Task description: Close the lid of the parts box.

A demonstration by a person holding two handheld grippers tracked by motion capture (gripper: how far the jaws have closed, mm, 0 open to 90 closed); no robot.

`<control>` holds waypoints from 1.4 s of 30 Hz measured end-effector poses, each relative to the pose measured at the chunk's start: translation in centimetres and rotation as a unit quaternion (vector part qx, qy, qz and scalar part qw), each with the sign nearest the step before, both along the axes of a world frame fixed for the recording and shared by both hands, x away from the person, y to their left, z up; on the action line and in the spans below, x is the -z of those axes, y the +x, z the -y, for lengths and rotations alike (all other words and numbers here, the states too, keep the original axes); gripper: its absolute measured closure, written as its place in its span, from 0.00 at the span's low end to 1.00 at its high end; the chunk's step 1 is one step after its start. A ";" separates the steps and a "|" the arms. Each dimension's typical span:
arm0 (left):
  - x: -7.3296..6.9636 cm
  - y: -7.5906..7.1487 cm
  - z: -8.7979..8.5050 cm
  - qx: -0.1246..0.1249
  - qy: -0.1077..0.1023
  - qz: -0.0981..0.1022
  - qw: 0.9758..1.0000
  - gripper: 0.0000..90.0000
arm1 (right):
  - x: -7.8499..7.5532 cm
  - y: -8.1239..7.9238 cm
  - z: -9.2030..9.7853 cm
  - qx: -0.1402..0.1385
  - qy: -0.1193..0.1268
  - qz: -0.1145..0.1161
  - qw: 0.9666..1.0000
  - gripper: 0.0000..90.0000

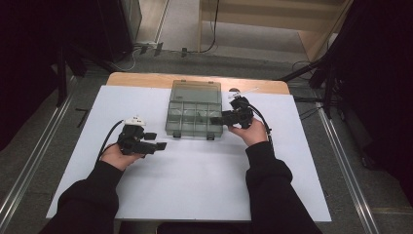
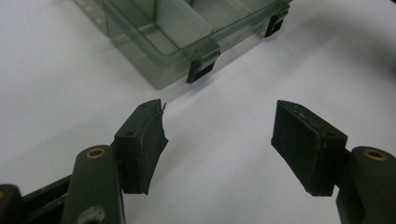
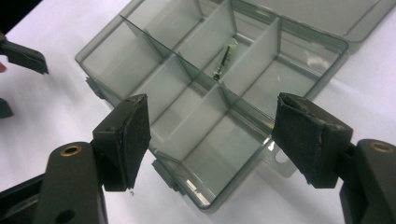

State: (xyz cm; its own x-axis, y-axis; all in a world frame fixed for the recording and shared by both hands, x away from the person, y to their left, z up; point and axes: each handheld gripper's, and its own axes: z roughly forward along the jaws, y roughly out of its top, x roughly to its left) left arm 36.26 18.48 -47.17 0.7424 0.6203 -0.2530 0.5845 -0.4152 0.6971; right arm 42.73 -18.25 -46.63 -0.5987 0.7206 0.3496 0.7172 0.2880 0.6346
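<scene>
Left gripper [image 1: 157, 140] jaws wide, empty, over bare white sheet [image 1: 195, 180] with open room toward the near edge. Clear compartment box [image 1: 195, 115], lid open, near far edge, centre. Right gripper [image 1: 217, 118] wide, straddling the box's right corner.

Lab; black curtains [image 1: 29, 58], floor cables [image 1: 209, 46]

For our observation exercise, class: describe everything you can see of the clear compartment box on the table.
The compartment box is smoky, see-through plastic, as it looks. Thin dividers split it into small compartments, and two dark latches sit on its front wall. Its lid lies open, flat behind it. It rests level on the white sheet. One compartment holds a small slim item, too small to identify. Nothing grips it.
</scene>
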 end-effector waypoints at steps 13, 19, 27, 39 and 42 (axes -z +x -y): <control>-0.8 3.0 1.4 -0.021 -0.018 -0.020 0.999 0.38 | -0.9 0.1 1.0 0.012 0.012 0.000 1.000 0.32; -1.2 4.3 2.1 -0.027 -0.011 -0.014 0.999 0.38 | -1.3 0.5 1.4 0.013 0.011 0.006 1.000 0.32; -1.5 5.9 2.8 -0.047 -0.011 -0.018 0.999 0.38 | -1.4 1.0 1.8 0.019 0.012 0.002 1.000 0.32; -1.7 7.5 3.8 -0.067 -0.010 -0.020 0.997 0.38 | -1.5 2.2 1.6 0.020 0.004 -0.002 1.000 0.33; -1.7 7.9 3.8 -0.076 -0.005 -0.020 0.997 0.38 | -1.6 2.6 1.5 0.021 0.002 -0.002 1.000 0.33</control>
